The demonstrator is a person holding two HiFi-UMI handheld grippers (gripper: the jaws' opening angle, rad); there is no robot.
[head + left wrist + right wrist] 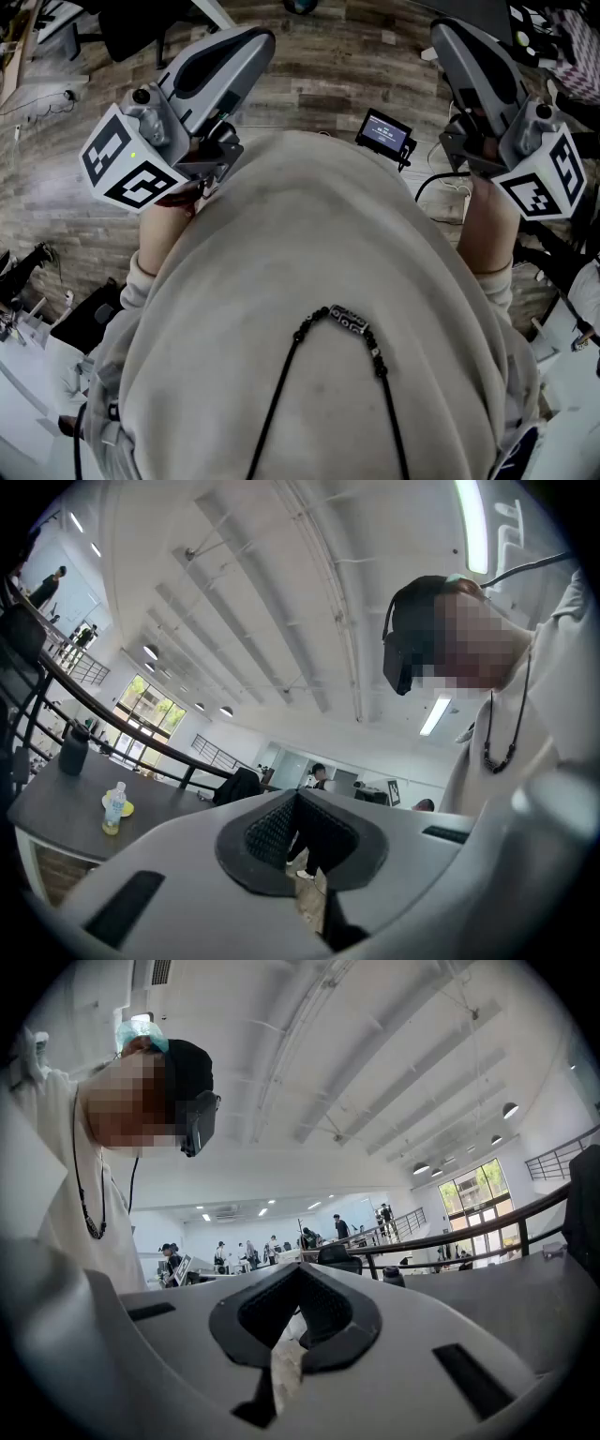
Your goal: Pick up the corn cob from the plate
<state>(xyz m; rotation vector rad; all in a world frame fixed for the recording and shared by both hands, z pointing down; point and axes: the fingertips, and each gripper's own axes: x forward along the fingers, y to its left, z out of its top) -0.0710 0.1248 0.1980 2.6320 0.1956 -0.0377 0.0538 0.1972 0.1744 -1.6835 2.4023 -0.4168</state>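
Head view: 2 claws, left claw (248, 45), right claw (457, 39), both fully closed, holding nothing.

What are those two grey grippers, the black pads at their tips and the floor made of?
The left gripper and the right gripper have smooth matte grey shells, probably moulded plastic. The pads are black with a fine dimpled grid, likely rubber. The floor shows grey-brown planks with visible grain: wood or a wood-look laminate, I can't tell which.
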